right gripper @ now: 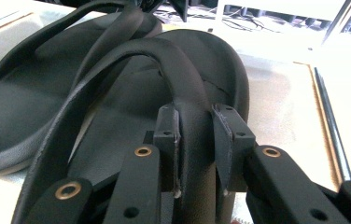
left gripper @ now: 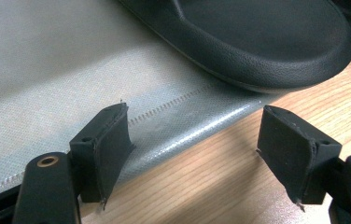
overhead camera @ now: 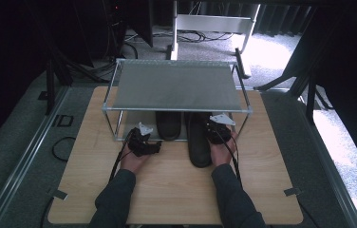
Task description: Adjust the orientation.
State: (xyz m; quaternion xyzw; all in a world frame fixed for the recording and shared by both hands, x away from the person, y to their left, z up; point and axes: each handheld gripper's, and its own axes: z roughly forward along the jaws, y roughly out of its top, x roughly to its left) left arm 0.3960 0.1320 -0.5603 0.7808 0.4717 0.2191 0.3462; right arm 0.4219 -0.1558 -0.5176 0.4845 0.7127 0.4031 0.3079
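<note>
Work in hand: I read this as putting a pair of black sandals onto the bottom level of the small metal rack (overhead camera: 176, 85) at the far middle of the table (overhead camera: 167, 194).
Left sandal: this sandal (overhead camera: 168, 124) already lies on the rack's grey mat (left gripper: 61, 79), under the top shelf; in the left gripper view its rounded end (left gripper: 276, 42) slightly overhangs the mat's near edge.
Right sandal: this sandal (overhead camera: 199, 142) is only part-way in, toe under the shelf, heel out on the bare wood toward the table's near edge.
Right tongs: my right tongs (right gripper: 197, 154) are clenched on the right sandal's strap (right gripper: 183, 88), pads pressing it from both sides.
Left tongs: my left tongs (left gripper: 194, 154) are released, jaws spread wide with nothing between them, hanging low over the mat's near edge just beside the left sandal.
Done so far: I judge one sandal placed and the other gripped and partly entered.
Left to do: I would say the right sandal needs sliding farther in until it sits level with its partner, then the strap let go.
Unclear: I cannot tell how far under the shelf the toes reach; the shelf hides them.
</note>
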